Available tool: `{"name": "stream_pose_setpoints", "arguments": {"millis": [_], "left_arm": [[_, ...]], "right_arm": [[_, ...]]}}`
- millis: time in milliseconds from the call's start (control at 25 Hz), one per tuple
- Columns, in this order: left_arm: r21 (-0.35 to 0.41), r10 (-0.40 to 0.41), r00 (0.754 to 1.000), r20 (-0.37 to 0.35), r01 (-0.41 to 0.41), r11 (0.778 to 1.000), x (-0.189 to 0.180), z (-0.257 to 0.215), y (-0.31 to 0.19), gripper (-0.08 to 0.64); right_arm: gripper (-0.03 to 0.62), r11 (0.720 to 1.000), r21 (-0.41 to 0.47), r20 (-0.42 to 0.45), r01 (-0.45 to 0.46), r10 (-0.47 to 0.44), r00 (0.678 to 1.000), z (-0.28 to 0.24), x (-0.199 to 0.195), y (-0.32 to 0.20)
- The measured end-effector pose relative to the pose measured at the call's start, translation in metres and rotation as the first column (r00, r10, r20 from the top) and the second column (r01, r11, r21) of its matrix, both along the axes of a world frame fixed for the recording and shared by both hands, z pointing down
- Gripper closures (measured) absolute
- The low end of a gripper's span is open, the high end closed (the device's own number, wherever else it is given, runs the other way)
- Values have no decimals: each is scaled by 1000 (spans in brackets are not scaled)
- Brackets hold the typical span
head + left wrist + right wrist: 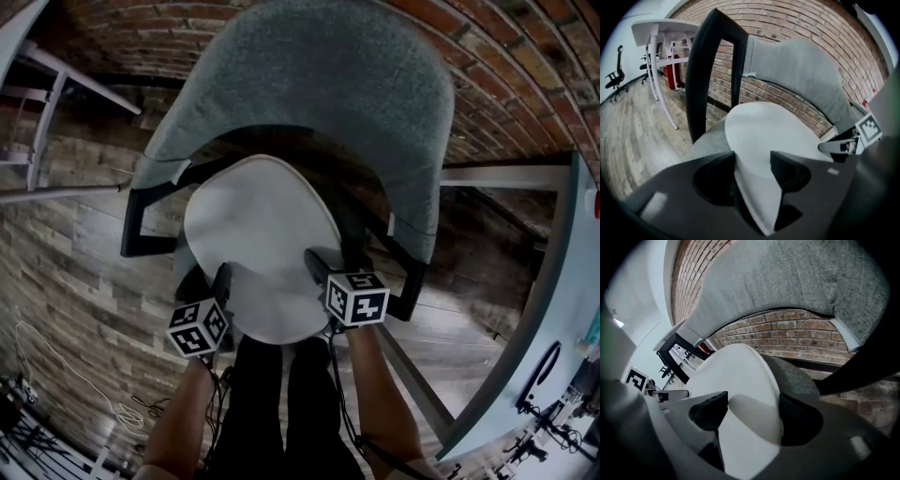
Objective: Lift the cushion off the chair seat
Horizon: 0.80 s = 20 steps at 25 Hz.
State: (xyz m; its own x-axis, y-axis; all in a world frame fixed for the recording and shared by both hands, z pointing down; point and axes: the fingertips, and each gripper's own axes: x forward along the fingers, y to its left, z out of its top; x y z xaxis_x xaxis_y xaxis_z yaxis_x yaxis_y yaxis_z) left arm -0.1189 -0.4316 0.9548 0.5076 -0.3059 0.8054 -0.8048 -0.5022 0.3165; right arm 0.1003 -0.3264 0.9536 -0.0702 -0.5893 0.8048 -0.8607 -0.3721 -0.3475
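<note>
At the front edge of the chair seat [797, 380], both tools straddle the white cushion [258, 244], which lies flat on the seat, not yet lifted. Left tool [752, 161]: jaws spread, cushion rim betw. them, one jaw over & one under, no squeeze seen. Right tool [752, 411]: same, spread wide round the rim nearer the seat's other front corner. To do it well, imo: push both deeper toward the seat's back so pads get full padding, not just the lip. Close both together, then raise evenly & level, else the soft pad sags or slips out. Keep clear of the black arm frame [141, 220] at the seat's side.
</note>
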Motion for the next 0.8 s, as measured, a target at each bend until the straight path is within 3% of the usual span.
{"name": "stream_pose_setpoints", "arguments": {"millis": [120,200,360,520,800], "left_arm": [[16,16,1000,20,-17,1000,3,-2,0,342],[40,13,999,33,-14,999,4,-5,-1,363],[86,-3,999,51,-1,996,4,-13,-5,433],[121,-10,998,60,3,993,6,-20,-8,474],[163,-10,998,60,0,987,8,-36,-4,489]], "right_arm": [[268,1000,-14,-3,9,-9,1000,-2,-2,3],[341,1000,-14,-8,-5,4,1000,-4,1,6],[395,1000,-24,-38,-5,4,999,-8,0,11],[501,999,-32,-76,-1,-2,997,-15,-6,17],[530,1000,-4,-69,-17,17,997,-30,-12,25]]}}
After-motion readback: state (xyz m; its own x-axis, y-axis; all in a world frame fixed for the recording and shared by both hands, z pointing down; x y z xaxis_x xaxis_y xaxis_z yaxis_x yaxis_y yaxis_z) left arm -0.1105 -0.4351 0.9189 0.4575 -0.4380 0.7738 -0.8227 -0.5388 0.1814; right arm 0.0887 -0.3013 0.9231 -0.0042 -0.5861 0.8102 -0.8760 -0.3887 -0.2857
